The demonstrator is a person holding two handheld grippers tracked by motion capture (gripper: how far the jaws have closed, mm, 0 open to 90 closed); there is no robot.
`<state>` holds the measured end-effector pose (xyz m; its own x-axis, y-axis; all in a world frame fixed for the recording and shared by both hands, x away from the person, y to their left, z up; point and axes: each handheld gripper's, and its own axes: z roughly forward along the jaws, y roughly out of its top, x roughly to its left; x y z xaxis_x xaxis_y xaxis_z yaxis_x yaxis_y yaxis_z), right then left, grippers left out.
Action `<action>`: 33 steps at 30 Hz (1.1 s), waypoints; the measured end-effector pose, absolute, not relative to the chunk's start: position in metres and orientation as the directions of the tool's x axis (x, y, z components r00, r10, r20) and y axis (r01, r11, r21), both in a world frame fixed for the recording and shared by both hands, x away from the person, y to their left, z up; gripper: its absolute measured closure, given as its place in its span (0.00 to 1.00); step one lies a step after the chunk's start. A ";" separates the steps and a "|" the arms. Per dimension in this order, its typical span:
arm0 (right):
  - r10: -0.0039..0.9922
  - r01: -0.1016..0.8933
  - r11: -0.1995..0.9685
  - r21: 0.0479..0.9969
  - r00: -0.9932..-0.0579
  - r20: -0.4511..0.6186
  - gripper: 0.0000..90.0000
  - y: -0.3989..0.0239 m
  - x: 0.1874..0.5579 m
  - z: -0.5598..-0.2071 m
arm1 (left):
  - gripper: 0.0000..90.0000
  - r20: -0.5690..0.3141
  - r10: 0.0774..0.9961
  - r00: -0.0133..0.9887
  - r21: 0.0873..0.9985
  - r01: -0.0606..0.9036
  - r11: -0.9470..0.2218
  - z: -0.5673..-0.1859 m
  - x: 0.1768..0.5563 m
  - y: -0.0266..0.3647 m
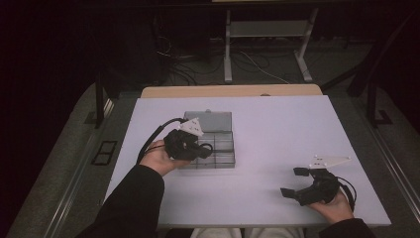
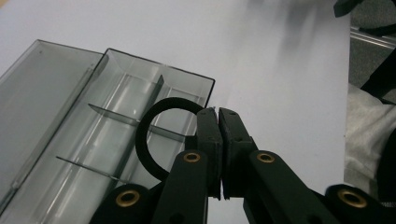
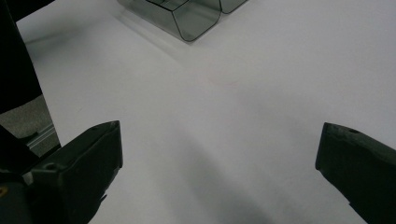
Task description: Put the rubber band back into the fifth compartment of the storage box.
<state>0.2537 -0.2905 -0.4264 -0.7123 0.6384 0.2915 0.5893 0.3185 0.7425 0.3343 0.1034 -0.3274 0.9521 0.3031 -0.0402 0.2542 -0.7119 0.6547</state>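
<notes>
Left claw (image 2: 218, 116) is clamped tight on a black ring (image 2: 150, 140), its 2 jaws pressed together with the band pinched between the pads. From the pinch the ring loops out to one side of the jaws and hangs free above the open clear box (image 2: 116, 135), over the divided compartments near the box's end wall; whether it touches a divider I cannot tell. In the high view the left claw (image 1: 205, 148) sits over the near half of the box (image 1: 218, 144), whose lid lies flat behind it on the white surface (image 1: 277, 129). Right claw (image 3: 219, 154) stands wide open with nothing between its jaws, low over bare surface, well apart from the box (image 3: 187, 16) and ring.
</notes>
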 end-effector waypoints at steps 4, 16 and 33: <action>0.640 0.587 0.315 0.745 -0.712 0.290 0.00 -0.291 0.254 -0.427 | 0.97 -0.052 0.307 0.950 0.667 0.262 -0.698 -0.325 0.339 0.101; 0.638 0.589 0.318 0.743 -0.713 0.292 0.00 -0.291 0.254 -0.426 | 0.97 -0.066 0.333 0.941 0.681 0.286 -0.674 -0.322 0.353 0.098; 0.635 0.583 0.322 0.746 -0.717 0.287 0.00 -0.291 0.254 -0.427 | 0.97 -0.092 0.386 0.918 0.700 0.335 -0.631 -0.336 0.381 0.101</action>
